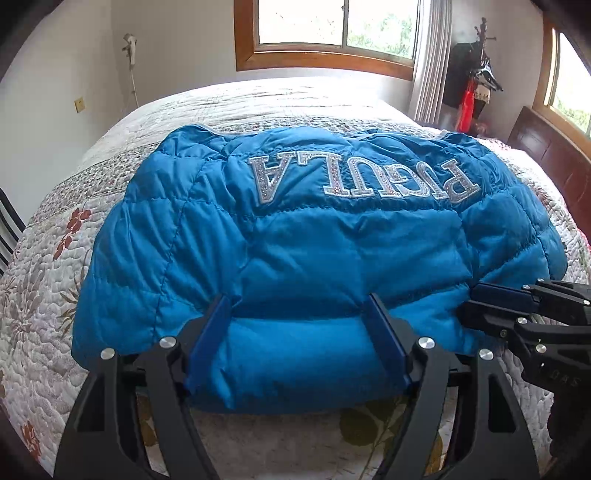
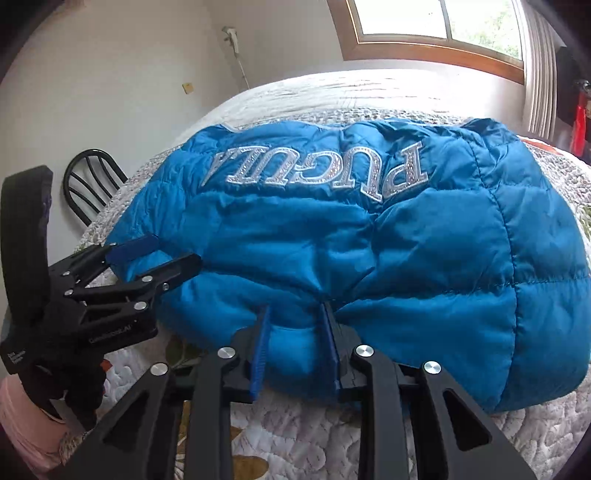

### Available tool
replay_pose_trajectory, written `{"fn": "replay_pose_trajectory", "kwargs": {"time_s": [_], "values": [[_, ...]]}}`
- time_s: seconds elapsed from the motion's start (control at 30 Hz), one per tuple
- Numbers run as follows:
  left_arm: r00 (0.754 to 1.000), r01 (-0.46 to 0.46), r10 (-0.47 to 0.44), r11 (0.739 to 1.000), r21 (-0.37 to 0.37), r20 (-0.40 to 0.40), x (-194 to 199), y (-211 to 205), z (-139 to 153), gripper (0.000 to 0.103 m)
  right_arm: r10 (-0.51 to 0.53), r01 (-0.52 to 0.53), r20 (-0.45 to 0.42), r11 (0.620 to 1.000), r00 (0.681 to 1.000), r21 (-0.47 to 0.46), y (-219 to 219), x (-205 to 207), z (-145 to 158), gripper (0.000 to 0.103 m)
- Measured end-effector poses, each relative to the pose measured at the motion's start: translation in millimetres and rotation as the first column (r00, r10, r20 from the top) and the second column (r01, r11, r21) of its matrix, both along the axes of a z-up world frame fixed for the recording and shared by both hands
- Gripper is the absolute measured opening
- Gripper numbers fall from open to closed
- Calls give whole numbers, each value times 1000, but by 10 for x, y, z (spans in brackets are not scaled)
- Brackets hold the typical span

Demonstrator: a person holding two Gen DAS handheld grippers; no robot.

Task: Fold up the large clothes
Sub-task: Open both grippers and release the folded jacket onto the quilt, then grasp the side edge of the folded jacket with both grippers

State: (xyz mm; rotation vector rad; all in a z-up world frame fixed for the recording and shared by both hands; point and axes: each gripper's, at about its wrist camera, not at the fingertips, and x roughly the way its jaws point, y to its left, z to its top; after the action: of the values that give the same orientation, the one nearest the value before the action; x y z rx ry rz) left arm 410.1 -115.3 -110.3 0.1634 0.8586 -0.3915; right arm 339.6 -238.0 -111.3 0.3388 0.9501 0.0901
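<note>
Jacket: a blue quilted jacket [image 1: 295, 236] [image 2: 369, 236] lies folded in a thick bundle on the bed, its silver letters upside down toward both cameras
Landmark: every place below is given relative to the jacket
Bed: the floral quilted bedspread [image 1: 48, 280] [image 2: 295, 435] lies under the jacket and shows on all sides of it
Left gripper: the left gripper [image 1: 299, 332] [image 2: 162, 254] sits at the jacket's near edge, its blue fingers [image 1: 212, 332] spread wide with the puffy near fold bulging between them; the pads touch the cloth on both sides but do not pinch it flat
Right gripper: the right gripper [image 2: 295, 347] [image 1: 476, 306] sits at the same near edge, beside the left one; its fingers [image 2: 260, 350] stand close together, squeezing a ridge of the jacket's fabric
Window: a wood-framed window [image 1: 332, 33] [image 2: 436, 29] stands on the wall beyond the jacket's far edge
Chair: a black metal chair [image 2: 92, 181] stands past the jacket's left end, off the bed
Coat rack: dark and red items hang on a rack [image 1: 476, 77] beyond the jacket's far right corner
</note>
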Motion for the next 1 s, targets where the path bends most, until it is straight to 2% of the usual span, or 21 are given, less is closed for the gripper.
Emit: {"fn": "replay_pose_trajectory", "kwargs": {"time_s": [0.1, 0.33, 0.47, 0.53, 0.6, 0.67, 0.73, 0.77, 0.87, 1.0], "values": [[1000, 0, 0, 1000, -6, -10, 8, 10, -51, 75, 4, -4, 6, 1000, 1000, -14, 14, -1, -46, 25], [1000, -17, 17, 1000, -15, 20, -39, 19, -132, 74, -6, 7, 31, 1000, 1000, -29, 38, -33, -100, 25], [1000, -10, 10, 1000, -15, 0, -50, 35, -24, 73, -2, 0, 39, 1000, 999, 30, -67, -107, 77, 26], [1000, -2, 2, 999, -47, -2, -100, 141, 144, 73, -28, 24, 100, 999, 995, 38, -189, -256, 288, 32], [999, -13, 17, 997, -78, 42, -159, 337, 370, 75, -59, 53, 153, 998, 986, 43, -369, -412, 532, 55], [996, -38, 45, 995, -95, 74, -147, 560, 568, 86, -111, 100, 193, 993, 975, 63, -605, -546, 727, 66], [994, -66, 73, 994, -92, 78, -29, 760, 694, 91, -175, 162, 192, 983, 966, 82, -897, -622, 853, 76], [995, -76, 82, 994, -83, 65, 60, 848, 721, 91, -202, 189, 182, 978, 962, 84, -1037, -631, 875, 81], [993, -115, 113, 990, -83, -22, 390, 1134, 662, 92, -261, 248, 117, 962, 958, 113, -1458, -579, 803, 84], [973, -170, 140, 972, -162, -183, 774, 1439, 393, 92, -276, 261, 16, 927, 961, 271, -1896, -403, 482, 85]]}}
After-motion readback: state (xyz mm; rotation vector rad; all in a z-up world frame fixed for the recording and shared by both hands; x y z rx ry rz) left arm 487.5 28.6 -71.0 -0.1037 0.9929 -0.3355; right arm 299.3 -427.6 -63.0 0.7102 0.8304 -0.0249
